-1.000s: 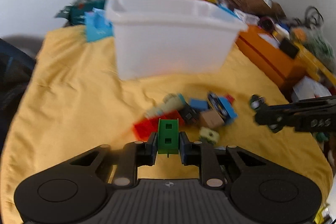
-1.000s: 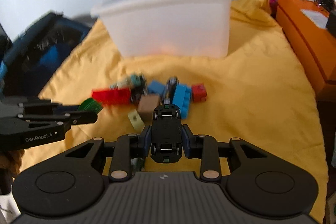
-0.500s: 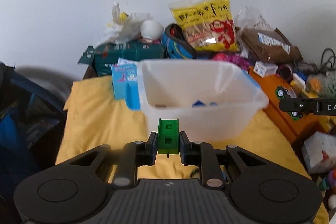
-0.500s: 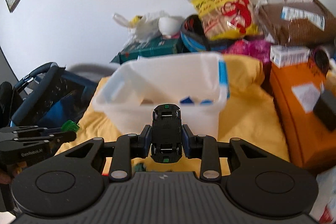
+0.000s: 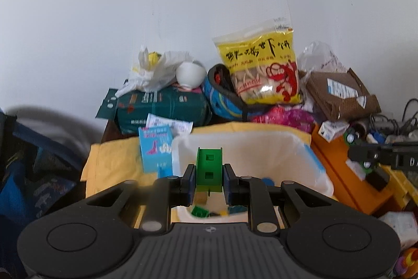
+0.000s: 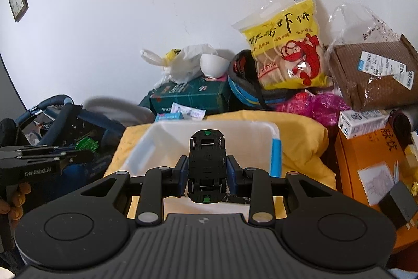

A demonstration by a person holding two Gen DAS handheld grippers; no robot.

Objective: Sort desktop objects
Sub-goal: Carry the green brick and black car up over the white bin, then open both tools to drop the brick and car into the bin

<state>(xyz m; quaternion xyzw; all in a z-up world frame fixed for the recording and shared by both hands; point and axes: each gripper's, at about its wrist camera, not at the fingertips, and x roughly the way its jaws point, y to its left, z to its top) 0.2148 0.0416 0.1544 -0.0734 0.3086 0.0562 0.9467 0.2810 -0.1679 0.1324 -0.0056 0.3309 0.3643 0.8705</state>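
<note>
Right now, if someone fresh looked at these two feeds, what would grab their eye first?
The green block clamped in the left gripper and the black toy car clamped in the right gripper, each above the white bin. Behind, the yellow snack bag tops the clutter against the wall.

White bin (image 5: 308,161) on yellow cloth (image 5: 115,161), seemingly

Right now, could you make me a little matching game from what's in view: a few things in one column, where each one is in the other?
Things:
1. green block
2. toy car
3. snack bag
4. white bin

Places:
A. leaning on the wall
B. on the yellow cloth
C. in the left tool
D. in the right tool

Pairs: 1-C, 2-D, 3-A, 4-B
</note>
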